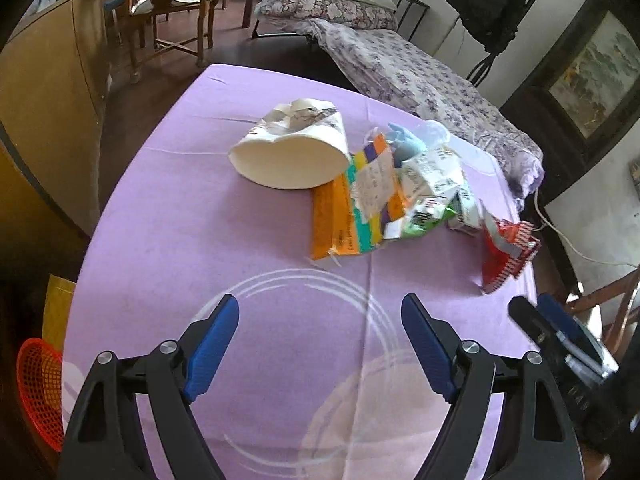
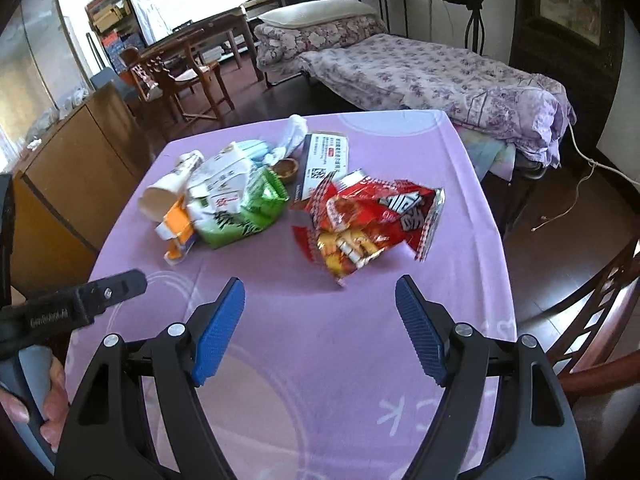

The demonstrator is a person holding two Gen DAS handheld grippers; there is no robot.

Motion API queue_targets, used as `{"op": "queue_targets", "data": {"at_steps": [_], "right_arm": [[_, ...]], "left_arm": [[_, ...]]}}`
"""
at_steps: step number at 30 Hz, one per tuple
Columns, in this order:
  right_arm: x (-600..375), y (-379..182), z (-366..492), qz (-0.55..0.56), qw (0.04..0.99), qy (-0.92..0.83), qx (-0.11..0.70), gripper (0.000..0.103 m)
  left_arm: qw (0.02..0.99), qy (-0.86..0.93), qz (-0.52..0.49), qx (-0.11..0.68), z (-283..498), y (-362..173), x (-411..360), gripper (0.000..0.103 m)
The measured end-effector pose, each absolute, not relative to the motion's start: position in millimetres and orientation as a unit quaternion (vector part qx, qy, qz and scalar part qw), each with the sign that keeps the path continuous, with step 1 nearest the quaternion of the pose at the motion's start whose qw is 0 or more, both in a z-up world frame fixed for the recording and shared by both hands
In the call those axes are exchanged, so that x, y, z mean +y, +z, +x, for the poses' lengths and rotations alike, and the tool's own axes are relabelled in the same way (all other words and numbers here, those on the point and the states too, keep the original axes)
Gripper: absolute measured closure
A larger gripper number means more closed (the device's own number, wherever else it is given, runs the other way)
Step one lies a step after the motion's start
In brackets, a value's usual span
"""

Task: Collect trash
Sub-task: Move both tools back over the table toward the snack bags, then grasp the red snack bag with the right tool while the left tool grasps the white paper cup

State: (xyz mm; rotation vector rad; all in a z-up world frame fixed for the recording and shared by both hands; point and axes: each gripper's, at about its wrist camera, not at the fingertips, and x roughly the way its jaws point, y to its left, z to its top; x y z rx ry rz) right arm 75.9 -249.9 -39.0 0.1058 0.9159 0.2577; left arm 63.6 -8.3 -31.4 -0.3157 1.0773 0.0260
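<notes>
Trash: crumpled red foil snack wrapper (image 2: 372, 220) on the lilac tablecloth (image 2: 340, 360), its long axis crosswise.
Right gripper (image 2: 320, 296): jaws wide, empty; wrapper just ahead, this hand looks nearer.
Left gripper (image 1: 320, 312): spread wide, empty; squashed white paper cup (image 1: 292, 152) farther ahead.

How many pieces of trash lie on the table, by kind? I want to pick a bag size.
Paper cups: 1
Snack wrappers, red and green: 2
Cartons or boxes, orange, white-green, white-dark: 3
Face masks: 1
White tissues: 1
Small brown cups: 1
Total: 9
</notes>
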Motion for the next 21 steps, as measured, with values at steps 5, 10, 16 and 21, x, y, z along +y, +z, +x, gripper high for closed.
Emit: {"op": "queue_targets", "data": {"at_steps": [5,10,16,21], "right_arm": [[-243.1,-44.1,87.4,0.021,0.887,0.105,0.449,0.028],[-234.6,-54.1,100.5,0.0,0.88,0.096,0.465,0.039],[-228.2,-65.3,109.2,-0.015,0.876,0.081,0.476,0.084],[-240.1,-57.8,96.4,0.023,0.879,0.089,0.468,0.099]], "left_arm": [[0.846,0.023,-0.146,0.511,62.9,-42.5,4.1,0.021],[0.85,0.035,-0.15,0.503,65.2,-41.5,16.5,0.021],[0.852,0.038,-0.153,0.499,63.5,-39.5,21.5,0.021],[0.856,0.048,-0.151,0.493,61.0,-37.8,27.7,0.021]]}}
